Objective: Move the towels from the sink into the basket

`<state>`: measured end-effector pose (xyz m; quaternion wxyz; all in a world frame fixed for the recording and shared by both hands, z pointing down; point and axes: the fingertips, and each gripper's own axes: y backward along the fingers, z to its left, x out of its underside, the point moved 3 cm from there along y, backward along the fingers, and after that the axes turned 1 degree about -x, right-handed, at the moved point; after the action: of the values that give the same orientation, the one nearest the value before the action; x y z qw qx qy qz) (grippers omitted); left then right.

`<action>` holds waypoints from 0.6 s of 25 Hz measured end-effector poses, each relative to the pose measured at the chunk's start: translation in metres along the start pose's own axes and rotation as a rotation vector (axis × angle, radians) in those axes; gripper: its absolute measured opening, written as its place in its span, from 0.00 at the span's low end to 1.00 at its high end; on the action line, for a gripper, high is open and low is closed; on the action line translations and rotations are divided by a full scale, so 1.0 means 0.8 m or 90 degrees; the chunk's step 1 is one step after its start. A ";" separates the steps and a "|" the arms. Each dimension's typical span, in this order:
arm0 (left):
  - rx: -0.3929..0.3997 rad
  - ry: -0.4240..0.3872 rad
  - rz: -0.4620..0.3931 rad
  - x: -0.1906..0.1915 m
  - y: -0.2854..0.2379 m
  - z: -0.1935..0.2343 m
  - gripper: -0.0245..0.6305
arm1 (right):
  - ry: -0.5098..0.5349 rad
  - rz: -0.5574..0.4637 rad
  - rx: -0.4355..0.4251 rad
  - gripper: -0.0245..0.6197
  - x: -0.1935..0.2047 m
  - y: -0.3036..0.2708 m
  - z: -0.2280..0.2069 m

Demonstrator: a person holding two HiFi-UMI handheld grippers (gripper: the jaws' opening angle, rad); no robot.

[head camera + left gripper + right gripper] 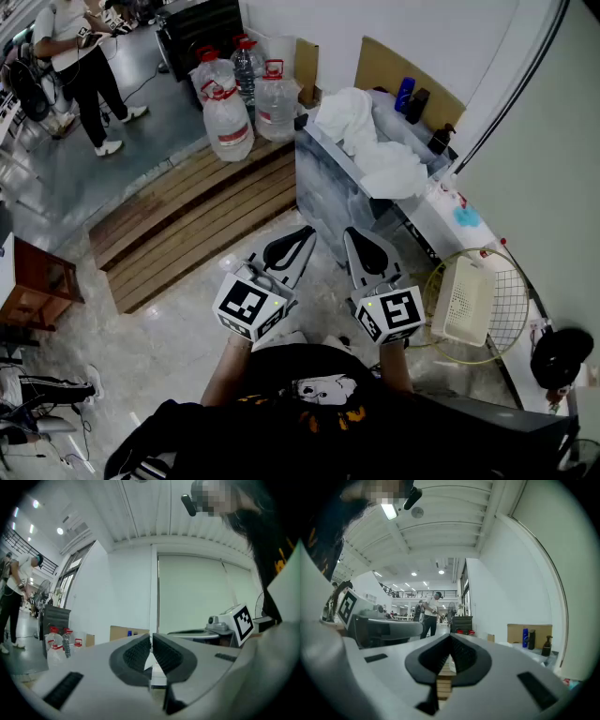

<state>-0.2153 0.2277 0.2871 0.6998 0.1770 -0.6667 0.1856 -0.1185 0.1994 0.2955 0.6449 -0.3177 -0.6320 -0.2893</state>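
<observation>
A heap of white towels (pixel 370 141) fills the sink (pixel 323 192) of a grey cabinet, ahead of me and a little to the right. A white slatted basket (pixel 464 300) rests on a round wire rack on the floor at my right. Both grippers are held level in front of my chest, short of the sink. My left gripper (pixel 302 234) is shut and empty; its ribbed pads meet in the left gripper view (pixel 151 641). Beside it, my right gripper (pixel 354 234) is also shut, with nothing between its jaws (pixel 451 641).
Large water jugs (pixel 230 117) stand behind a low wooden platform (pixel 197 220) left of the sink. Dark bottles (pixel 412 101) sit on the counter by a cardboard sheet (pixel 403 70). A person (pixel 80 66) stands at the far left. A wooden stool (pixel 37 281) is at my left.
</observation>
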 end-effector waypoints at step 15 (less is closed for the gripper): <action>0.029 0.030 0.031 0.032 0.017 0.023 0.07 | -0.016 0.024 0.023 0.05 0.023 -0.016 0.021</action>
<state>-0.2372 0.2311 0.3138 0.7061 0.1723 -0.6500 0.2220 -0.1383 0.2047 0.3145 0.6479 -0.3211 -0.6393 -0.2616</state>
